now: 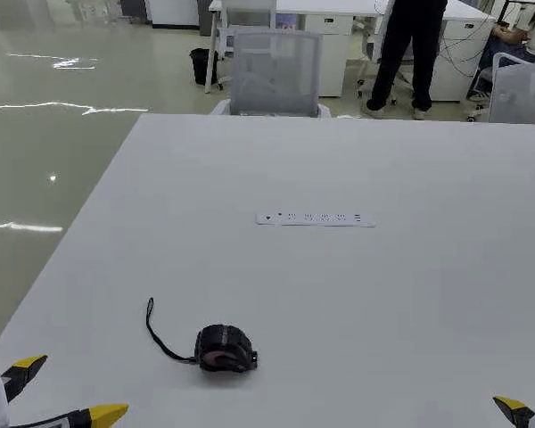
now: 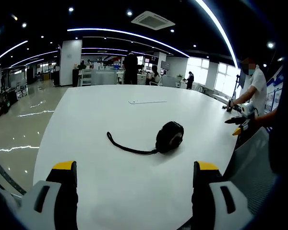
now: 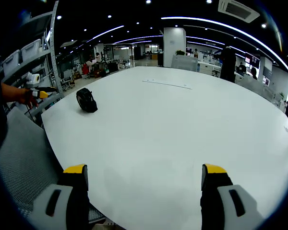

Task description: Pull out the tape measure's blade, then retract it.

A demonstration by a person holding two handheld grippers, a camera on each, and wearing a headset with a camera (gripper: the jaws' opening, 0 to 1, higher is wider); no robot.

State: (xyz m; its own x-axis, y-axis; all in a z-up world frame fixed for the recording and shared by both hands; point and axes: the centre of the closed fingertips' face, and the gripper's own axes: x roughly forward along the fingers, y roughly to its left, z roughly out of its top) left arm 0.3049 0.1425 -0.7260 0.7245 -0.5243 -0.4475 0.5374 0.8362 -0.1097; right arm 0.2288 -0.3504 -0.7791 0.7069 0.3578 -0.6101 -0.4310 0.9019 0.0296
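We hold our left gripper (image 2: pixel 134 168) over the near edge of the white tabletop (image 2: pixel 134 110), its yellow-tipped jaws wide apart; our right gripper (image 3: pixel 144 171) is spread likewise. The black round tape measure (image 2: pixel 170 136) lies near that edge, just ahead of the left gripper, its black cord strap (image 2: pixel 127 147) trailing towards the left edge.
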